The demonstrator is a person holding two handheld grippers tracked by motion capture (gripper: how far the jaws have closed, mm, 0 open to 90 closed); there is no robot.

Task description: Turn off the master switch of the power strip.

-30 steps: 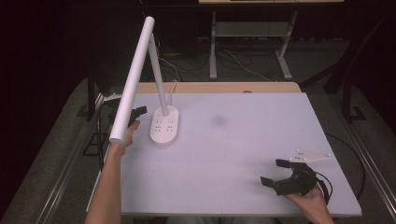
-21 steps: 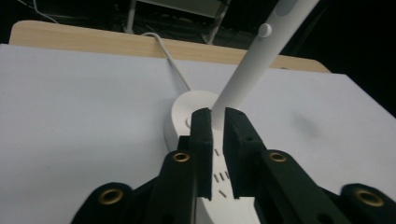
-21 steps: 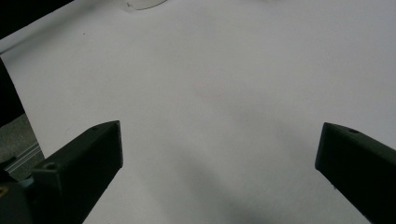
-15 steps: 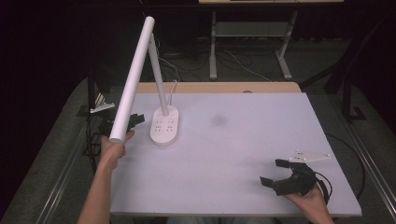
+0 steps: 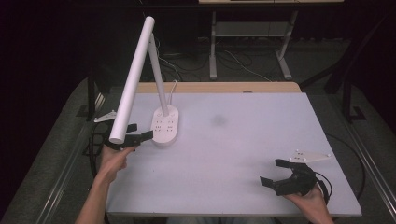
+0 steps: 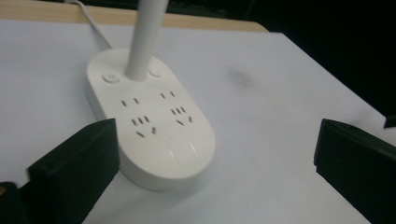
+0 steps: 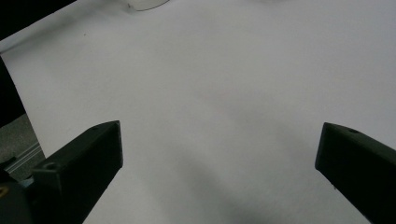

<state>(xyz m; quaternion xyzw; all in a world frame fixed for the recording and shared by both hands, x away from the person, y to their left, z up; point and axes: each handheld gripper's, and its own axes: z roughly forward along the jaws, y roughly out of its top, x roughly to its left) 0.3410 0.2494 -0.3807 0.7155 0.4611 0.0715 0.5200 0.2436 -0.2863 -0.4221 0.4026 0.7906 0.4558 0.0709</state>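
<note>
High view: lamp (image 5: 166, 125) stands left of centre on the table (image 5: 243, 140), its oval white base running long toward the near edge, with socket holes and two buttons; the tube head slants down to lower left. Left gripper (image 5: 135, 136), jaws just opened wide, empty, sits just beside the base. Right gripper (image 5: 278, 171), lower right, gapes empty.

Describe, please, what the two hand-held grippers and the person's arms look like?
Both grippers, left and right, are black with blocky, flat-faced jaws. Each carries a pale grey three-cornered plate on top, and a black cable trails from the right one. The forearms are bare, with no sleeves showing.
</note>
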